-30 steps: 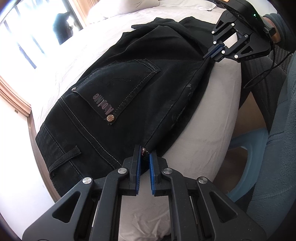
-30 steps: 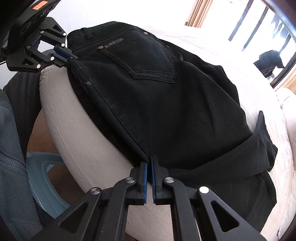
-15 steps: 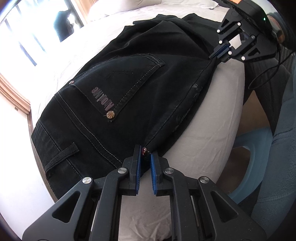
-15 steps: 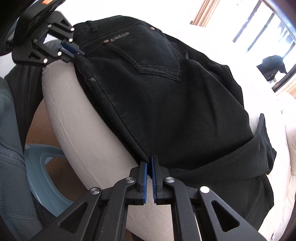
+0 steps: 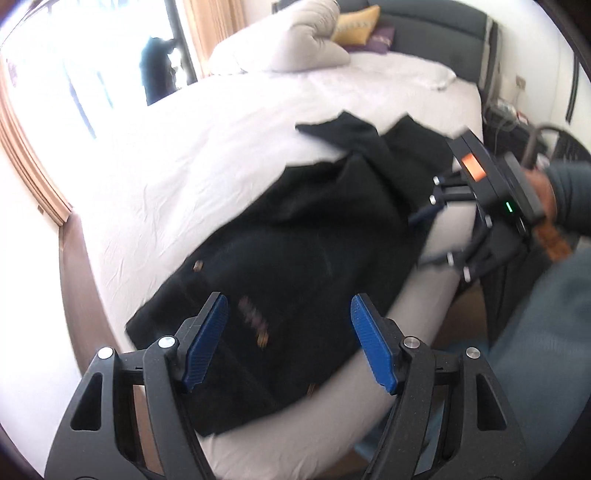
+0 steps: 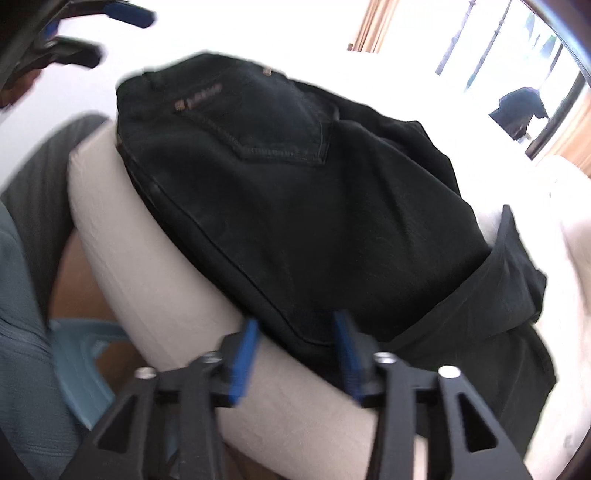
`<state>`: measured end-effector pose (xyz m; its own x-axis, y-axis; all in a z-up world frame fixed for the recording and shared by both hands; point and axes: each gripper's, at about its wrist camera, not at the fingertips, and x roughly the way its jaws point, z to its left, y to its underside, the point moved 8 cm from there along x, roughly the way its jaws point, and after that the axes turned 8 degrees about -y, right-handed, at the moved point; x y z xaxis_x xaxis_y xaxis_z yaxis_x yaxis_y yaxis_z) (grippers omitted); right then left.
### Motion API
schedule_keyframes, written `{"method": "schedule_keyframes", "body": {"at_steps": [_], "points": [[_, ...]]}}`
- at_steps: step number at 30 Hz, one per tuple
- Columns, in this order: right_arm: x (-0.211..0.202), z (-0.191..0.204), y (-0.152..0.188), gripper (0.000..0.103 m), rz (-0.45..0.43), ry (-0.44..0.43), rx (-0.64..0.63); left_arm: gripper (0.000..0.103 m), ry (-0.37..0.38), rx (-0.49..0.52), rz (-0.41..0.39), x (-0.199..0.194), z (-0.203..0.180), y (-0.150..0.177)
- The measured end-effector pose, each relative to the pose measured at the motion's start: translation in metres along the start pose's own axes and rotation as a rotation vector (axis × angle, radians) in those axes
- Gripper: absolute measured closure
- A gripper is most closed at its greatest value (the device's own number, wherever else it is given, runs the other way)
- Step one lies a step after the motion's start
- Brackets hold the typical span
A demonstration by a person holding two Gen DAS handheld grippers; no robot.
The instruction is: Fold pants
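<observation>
Both grippers, clamped a second ago on the near edge of the black pants (image 5: 295, 258), have let go. The left gripper (image 5: 289, 341) has lifted away from the cloth, its jaws opening, blue pads (image 5: 207, 341) spread wide with nothing between them and the garment lying below. The right gripper (image 6: 295, 356) stays low at the mattress edge, its jaws also opening; the folded seam of the pants lies between the pads, which no longer press on it. In the left wrist view the right gripper (image 5: 428, 236) shows at the far end of the garment, a sleeved hand (image 5: 543, 192) behind it. The pants lie folded along the near side of the white bed (image 5: 221, 147), back pocket (image 6: 266, 122) upward, waistband toward the left gripper (image 6: 92, 33) and legs doubled back toward the right, one leg end (image 6: 517, 273) flopped over the sheet. A rolled duvet (image 5: 306, 40) and a yellow cushion (image 5: 354, 20) rest at the headboard. Both views are blurred.
</observation>
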<state>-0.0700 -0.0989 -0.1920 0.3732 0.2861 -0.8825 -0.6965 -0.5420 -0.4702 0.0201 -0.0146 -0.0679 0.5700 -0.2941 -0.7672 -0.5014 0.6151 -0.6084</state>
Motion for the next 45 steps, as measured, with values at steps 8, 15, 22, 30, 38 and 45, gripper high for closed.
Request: {"method": "schedule_keyframes", "body": {"at_steps": [8, 15, 22, 30, 38, 45], "points": [[0.007, -0.01, 0.016, 0.038, 0.016, -0.038, 0.099, 0.04, 0.198, -0.113, 0.139, 0.121, -0.069, -0.024], [-0.062, -0.065, 0.008, 0.038, -0.115, -0.027, 0.29, 0.043, 0.172, -0.098, 0.211, 0.143, -0.075, -0.013], [-0.088, -0.215, -0.049, 0.036, -0.255, 0.167, 0.553, 0.045, 0.172, -0.203, 0.157, 0.153, -0.065, -0.048], [0.006, -0.296, -0.112, 0.036, -0.073, 0.223, 0.636, 0.049, 0.146, -0.23, 0.201, 0.177, -0.071, -0.039], [0.078, -0.348, -0.102, 0.036, 0.1, 0.286, 0.729, 0.048, 0.172, -0.258, 0.188, 0.178, -0.068, -0.029], [0.072, -0.359, -0.09, 0.067, 0.07, 0.255, 0.796, 0.048, 0.162, -0.253, 0.18, 0.178, -0.066, -0.027]]}}
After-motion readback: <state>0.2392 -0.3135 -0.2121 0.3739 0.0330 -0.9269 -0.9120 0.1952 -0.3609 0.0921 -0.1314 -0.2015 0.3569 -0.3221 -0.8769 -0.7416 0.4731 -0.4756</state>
